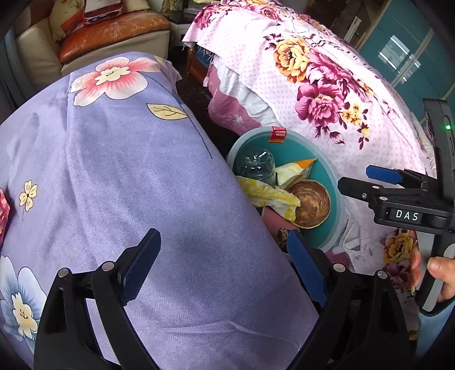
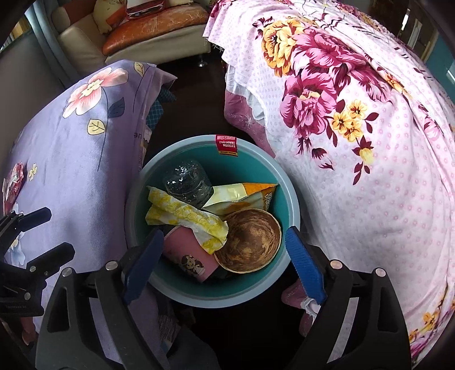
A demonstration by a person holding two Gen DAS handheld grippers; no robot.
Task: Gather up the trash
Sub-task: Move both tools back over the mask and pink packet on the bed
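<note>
A teal bin [image 2: 287,199] stands on the dark floor between two beds. In it lie a clear plastic bottle [image 2: 187,182], a yellow snack bag [image 2: 241,196], a yellow patterned wrapper [image 2: 184,217], a brown-stained paper bowl [image 2: 248,240] and a pink cup [image 2: 189,257]. My right gripper [image 2: 224,261] is open and empty above the bin. My left gripper [image 1: 223,267] is open and empty over the purple bedspread [image 1: 113,170]. A red wrapper [image 2: 12,179] lies on that bed at the far left. The bin also shows in the left wrist view [image 1: 312,148].
The pink floral bed [image 2: 369,142] rises right of the bin. A cream sofa with orange cushions [image 2: 148,22] stands at the back. A red label [image 2: 226,145] hangs on the bin's far rim. The right gripper shows in the left wrist view [image 1: 369,182].
</note>
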